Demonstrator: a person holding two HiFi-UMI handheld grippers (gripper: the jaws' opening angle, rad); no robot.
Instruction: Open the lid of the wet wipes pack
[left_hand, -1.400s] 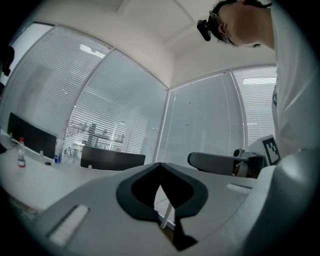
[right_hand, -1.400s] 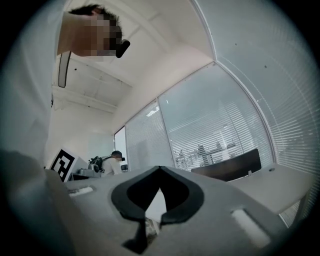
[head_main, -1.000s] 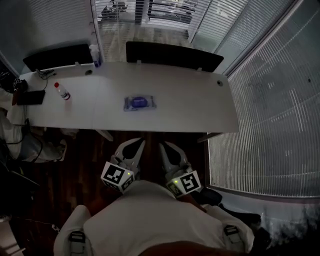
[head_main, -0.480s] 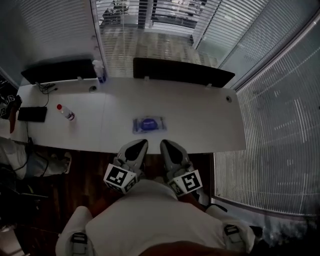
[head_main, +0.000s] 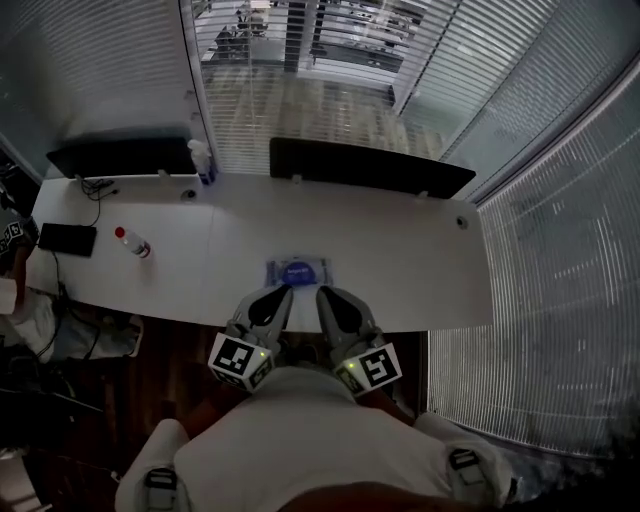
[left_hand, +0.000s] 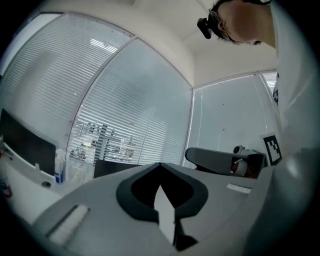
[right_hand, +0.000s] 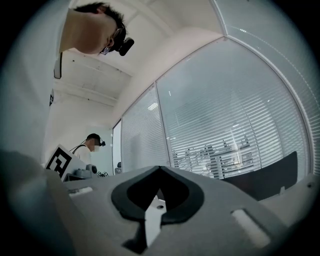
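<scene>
Currently your left gripper (head_main: 274, 299) and right gripper (head_main: 329, 299) are both pressed together, empty, and the wet wipes pack (head_main: 297, 271) lies on the table (head_main: 400, 262) just ahead between their tips, long axis crosswise, about equally near.

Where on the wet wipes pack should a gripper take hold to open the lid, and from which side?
Probably the rim of the dark oval lid, pinched from above: the wet wipes pack lies flat on the table, lid up, so only that edge offers a hold. Which end lifts is too small to tell.
</scene>
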